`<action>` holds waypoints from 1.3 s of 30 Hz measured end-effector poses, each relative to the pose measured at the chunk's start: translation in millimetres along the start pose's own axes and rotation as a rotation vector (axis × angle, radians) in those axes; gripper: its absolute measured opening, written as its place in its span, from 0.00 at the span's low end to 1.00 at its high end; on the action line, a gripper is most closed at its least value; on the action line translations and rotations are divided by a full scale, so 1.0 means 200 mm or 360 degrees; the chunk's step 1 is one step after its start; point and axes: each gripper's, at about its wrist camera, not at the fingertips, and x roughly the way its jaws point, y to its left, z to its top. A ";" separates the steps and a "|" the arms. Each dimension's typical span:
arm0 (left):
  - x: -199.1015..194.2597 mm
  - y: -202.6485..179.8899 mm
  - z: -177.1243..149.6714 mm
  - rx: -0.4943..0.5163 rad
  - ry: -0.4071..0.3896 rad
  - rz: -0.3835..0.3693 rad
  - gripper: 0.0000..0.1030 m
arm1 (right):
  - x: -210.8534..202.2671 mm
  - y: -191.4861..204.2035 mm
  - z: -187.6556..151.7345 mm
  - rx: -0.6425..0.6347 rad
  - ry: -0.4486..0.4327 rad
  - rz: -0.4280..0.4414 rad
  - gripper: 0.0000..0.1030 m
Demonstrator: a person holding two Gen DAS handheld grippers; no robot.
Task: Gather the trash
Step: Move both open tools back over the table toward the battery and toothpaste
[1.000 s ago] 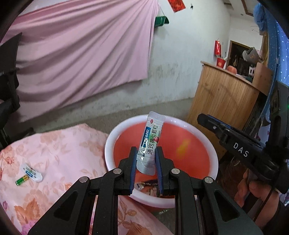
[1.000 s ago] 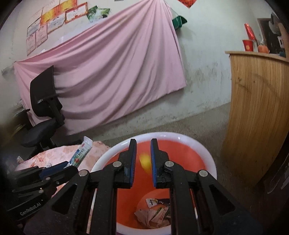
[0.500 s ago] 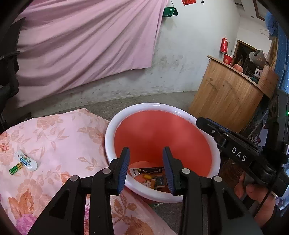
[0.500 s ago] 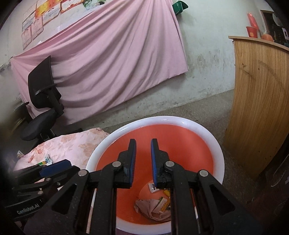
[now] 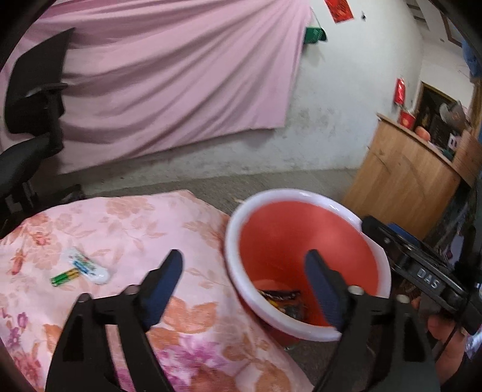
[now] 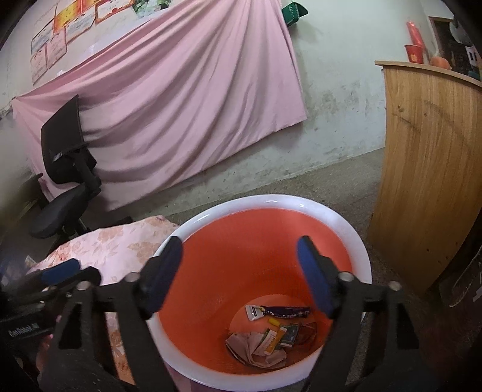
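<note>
Setting: plain domestic or small-office room, roughly finished. Stained whitewashed wall [image 6: 337,90] hung with a pink cloth [image 6: 180,99]; bare concrete floor [image 6: 301,187]. Framed certificates [image 6: 66,27] are seen high on the wall. A black swivel chair [image 6: 64,169] stands at the left, a curved wooden counter [image 6: 427,169] at the right bearing red cups [image 6: 414,53]. A floral pink bedspread [image 5: 135,229] is noted.

Orange-red bin [image 6: 241,241], white rim; pink, seemingly floral cloth [image 5: 135,223]

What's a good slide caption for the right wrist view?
Open right tongs above the red bin, discarded wrappers at its bottom.
</note>
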 end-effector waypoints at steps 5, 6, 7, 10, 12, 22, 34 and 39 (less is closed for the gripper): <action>-0.10 0.13 0.02 -0.0159 -0.0146 0.0023 0.93 | -0.02 0.02 0.01 0.0023 -0.0049 -0.0003 1.00; -0.12 0.16 0.02 -0.0199 -0.0186 0.0022 0.93 | -0.03 0.03 0.02 0.0017 -0.0068 -0.0006 1.00; -0.15 0.18 0.03 -0.0232 -0.0227 0.0027 0.95 | -0.03 0.04 0.02 0.0010 -0.0079 -0.0006 1.00; -0.21 0.23 0.06 -0.0271 -0.0316 0.0057 0.97 | -0.05 0.07 0.02 -0.0018 -0.0119 0.0013 1.00; -0.24 0.25 0.08 -0.0266 -0.0354 0.0090 0.97 | -0.07 0.10 0.02 -0.0033 -0.0156 0.0029 1.00; -0.48 0.38 0.11 -0.0234 -0.0600 0.0266 0.98 | -0.16 0.31 0.08 -0.0100 -0.0344 0.0131 1.00; -0.81 0.55 0.03 -0.0109 -0.0863 0.0524 0.98 | -0.31 0.70 0.07 -0.0189 -0.0706 0.0369 1.00; -0.88 0.64 -0.04 -0.0031 -0.0891 0.0616 0.98 | -0.34 0.83 0.05 -0.0279 -0.0798 0.0452 1.00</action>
